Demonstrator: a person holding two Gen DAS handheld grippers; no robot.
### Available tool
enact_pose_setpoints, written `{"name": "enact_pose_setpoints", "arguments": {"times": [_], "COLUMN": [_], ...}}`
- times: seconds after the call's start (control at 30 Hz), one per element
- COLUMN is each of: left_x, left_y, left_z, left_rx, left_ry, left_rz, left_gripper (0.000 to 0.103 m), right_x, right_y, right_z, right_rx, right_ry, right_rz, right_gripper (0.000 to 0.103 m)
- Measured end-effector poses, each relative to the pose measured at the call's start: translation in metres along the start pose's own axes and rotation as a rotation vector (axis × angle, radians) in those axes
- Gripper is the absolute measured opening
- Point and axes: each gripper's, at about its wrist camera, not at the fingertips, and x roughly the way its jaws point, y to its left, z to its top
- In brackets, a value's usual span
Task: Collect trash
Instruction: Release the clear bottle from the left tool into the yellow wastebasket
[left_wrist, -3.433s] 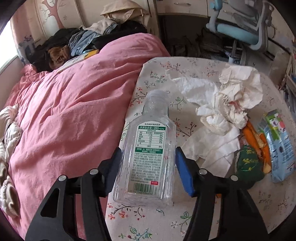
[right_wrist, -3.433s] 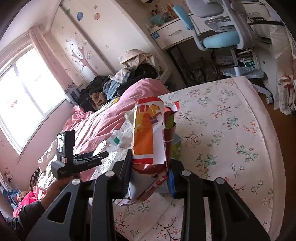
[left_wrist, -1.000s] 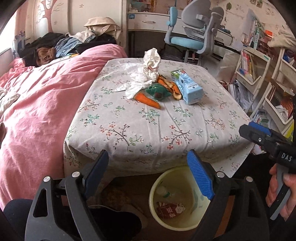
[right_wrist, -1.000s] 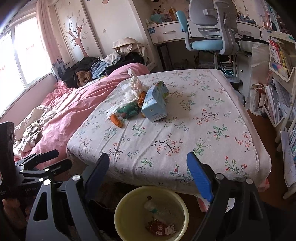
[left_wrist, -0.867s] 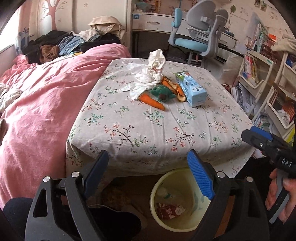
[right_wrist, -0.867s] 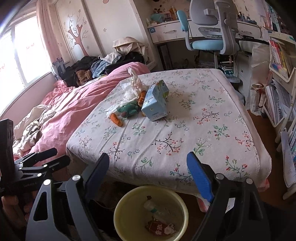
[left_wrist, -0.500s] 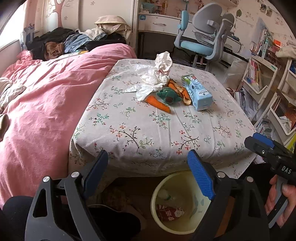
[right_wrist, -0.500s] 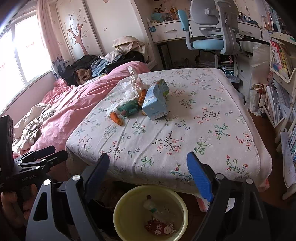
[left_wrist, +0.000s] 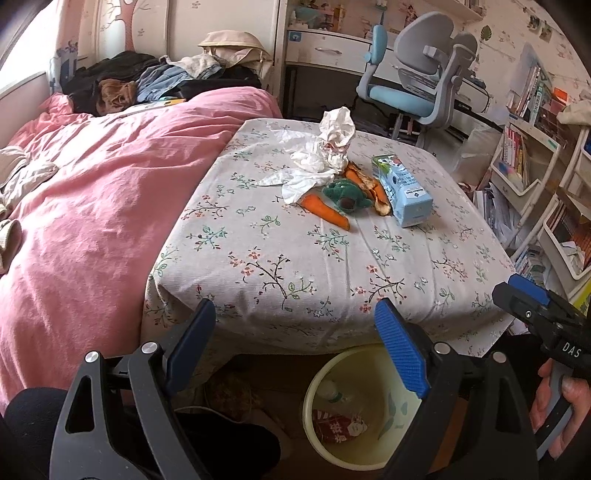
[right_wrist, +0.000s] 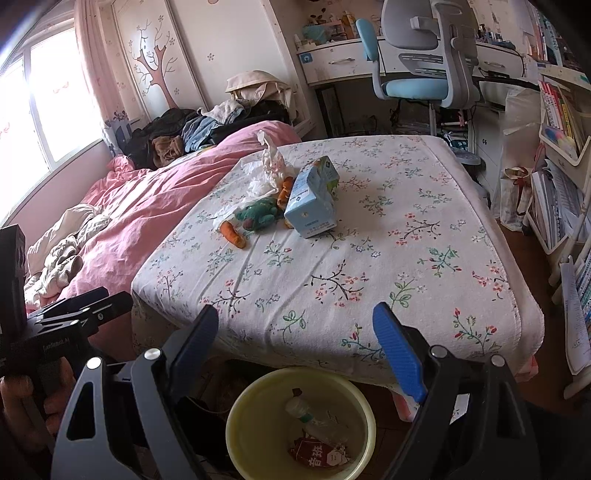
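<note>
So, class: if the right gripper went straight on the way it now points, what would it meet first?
Probably the floral bedsheet near the bed's front edge, well short of the blue carton. The open right gripper holds nothing; depth is uncertain.

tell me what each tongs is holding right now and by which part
Nothing is held. The left tongs and right tongs both stand open and empty above the yellow bin.

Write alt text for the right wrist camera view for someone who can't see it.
The open, empty right gripper hovers over a yellow bin holding a plastic bottle and red wrapper. Beyond, a floral-sheeted bed holds crumpled tissues, a blue carton and peels.
</note>
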Motion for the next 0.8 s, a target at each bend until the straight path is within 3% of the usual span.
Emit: {"name": "enact_pose_setpoints", "arguments": {"times": [0.57, 0.8], "left_x": [-0.001, -0.001], "left_y": [0.004, 0.011], "left_z": [0.011, 0.02], "left_rx": [-0.04, -0.085], "left_ry": [-0.025, -0.04], "left_rz": [0.003, 0.015], "left_gripper": [0.085, 0.086], "right_x": [0.001, 0.003], "right_y": [0.003, 0.027], "right_z": [-0.001, 0.008], "right_rx": [-0.019, -0.089], "right_ry": [0.01, 0.015], "right_rz": [-0.013, 0.013], "right_gripper": [0.082, 0.082]}}
